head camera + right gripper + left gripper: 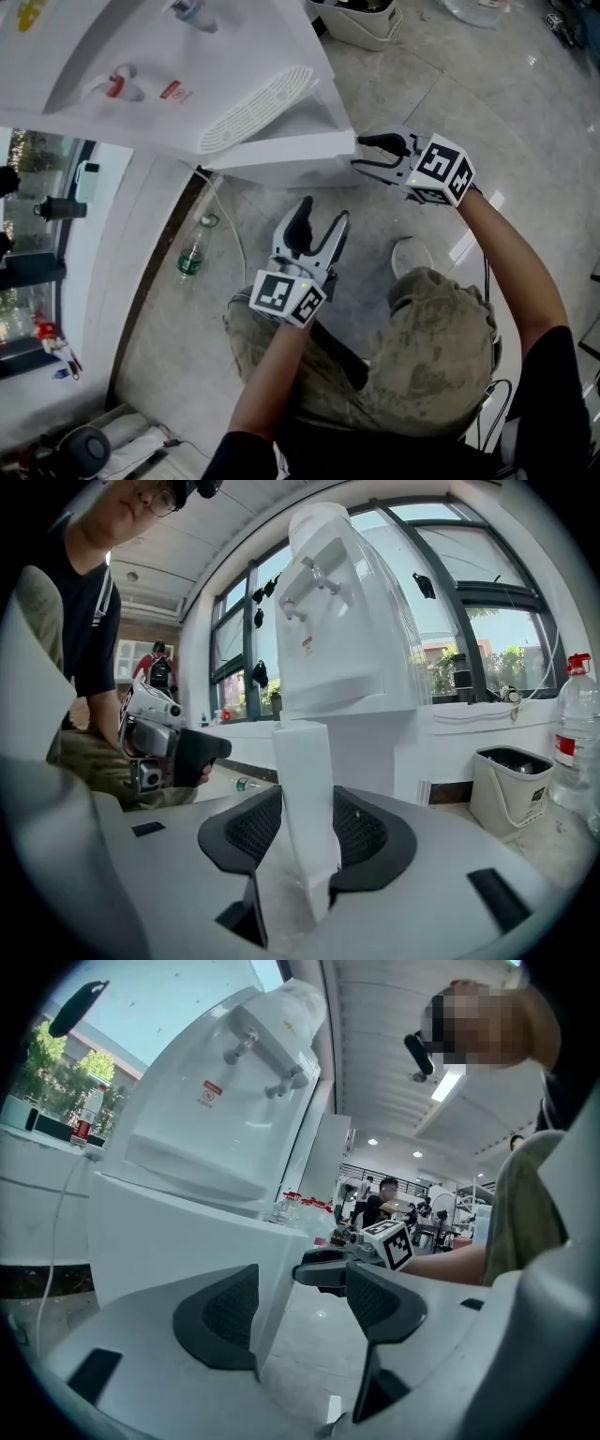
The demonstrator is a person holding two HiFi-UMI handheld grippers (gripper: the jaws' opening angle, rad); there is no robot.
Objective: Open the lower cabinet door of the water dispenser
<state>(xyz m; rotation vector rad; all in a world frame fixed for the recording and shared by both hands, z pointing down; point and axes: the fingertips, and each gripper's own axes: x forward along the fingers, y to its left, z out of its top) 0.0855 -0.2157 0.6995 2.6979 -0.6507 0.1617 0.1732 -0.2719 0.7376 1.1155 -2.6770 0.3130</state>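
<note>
One bottle (pixel 191 251) on floor (pixel 525 103), white bin (pixel 364 30) behind water dispenser (pixel 187 75), contents unclear.

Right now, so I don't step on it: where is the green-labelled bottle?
In the head view the bottle lies on the floor at the left, beside the dark strip, left of the left gripper and near the water dispenser.

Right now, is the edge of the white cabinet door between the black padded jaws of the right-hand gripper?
Yes, the white cabinet door stands edge-on between the two black pads of the right gripper.
</note>
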